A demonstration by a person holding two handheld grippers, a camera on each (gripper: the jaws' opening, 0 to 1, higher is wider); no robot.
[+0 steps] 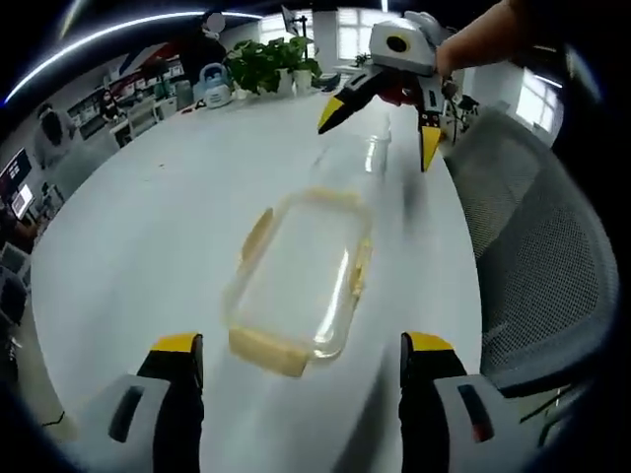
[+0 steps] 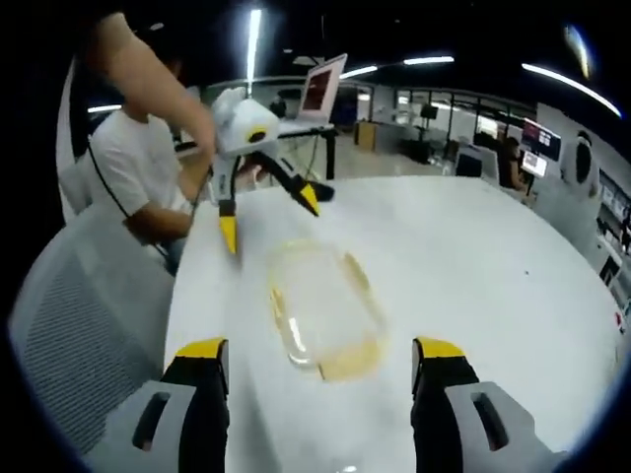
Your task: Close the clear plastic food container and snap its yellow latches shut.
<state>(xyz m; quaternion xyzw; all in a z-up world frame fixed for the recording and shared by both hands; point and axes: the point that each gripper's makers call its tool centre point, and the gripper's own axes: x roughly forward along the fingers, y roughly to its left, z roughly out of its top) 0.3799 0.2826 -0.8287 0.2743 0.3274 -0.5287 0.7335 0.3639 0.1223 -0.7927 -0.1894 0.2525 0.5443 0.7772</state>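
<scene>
One clear plastic food container point(image 1: 301, 281) is lying near the middle of the white worktop point(image 1: 148, 227), lid in place as far as the blur allows; whether it is fully seated cannot be told. Two yellow latches are showing along its sides in the left gripper view, one on the left long side point(image 1: 256, 236) and one at the near short end point(image 1: 266, 352); a further yellowish strip on the right side is too blurred to count.

Two grippers are working. The left gripper point(image 1: 301, 345) is hovering just short of the container's near end, its jaws spread wide and holding nothing. The right gripper point(image 1: 380, 128) is hanging above the far end, held by a hand point(image 1: 483, 39), its jaws also spread and empty.

The worktop is offering open room on every side of the container. One mesh chair point(image 1: 532, 246) is standing against the worktop edge beside it. One potted plant point(image 1: 271, 64) is sitting at the far edge, well apart.
</scene>
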